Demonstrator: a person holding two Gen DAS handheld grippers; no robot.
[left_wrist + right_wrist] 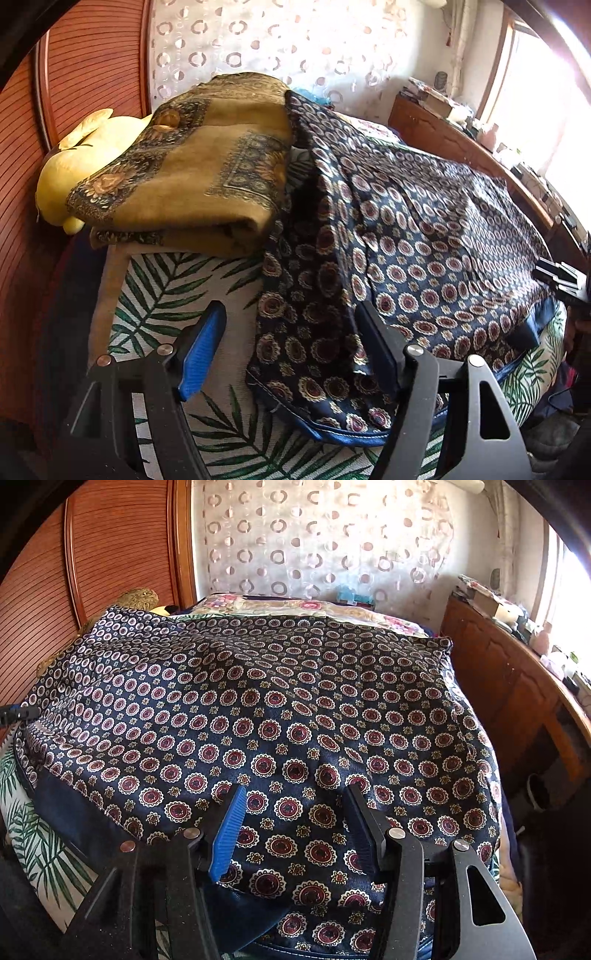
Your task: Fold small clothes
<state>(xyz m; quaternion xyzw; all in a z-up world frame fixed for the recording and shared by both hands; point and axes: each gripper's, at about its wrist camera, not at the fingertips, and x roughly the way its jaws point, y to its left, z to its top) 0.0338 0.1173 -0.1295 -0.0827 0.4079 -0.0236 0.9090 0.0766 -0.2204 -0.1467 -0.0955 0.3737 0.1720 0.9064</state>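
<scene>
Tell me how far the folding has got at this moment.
Done: an ochre patterned cloth lies folded at the back left, partly on a yellow plush toy. In hand: the navy medallion-print cloth is spread over the leaf-print cover; the left tongs stand open around its near corner, the right tongs open above its near edge. Left: grasping and folding it.
</scene>
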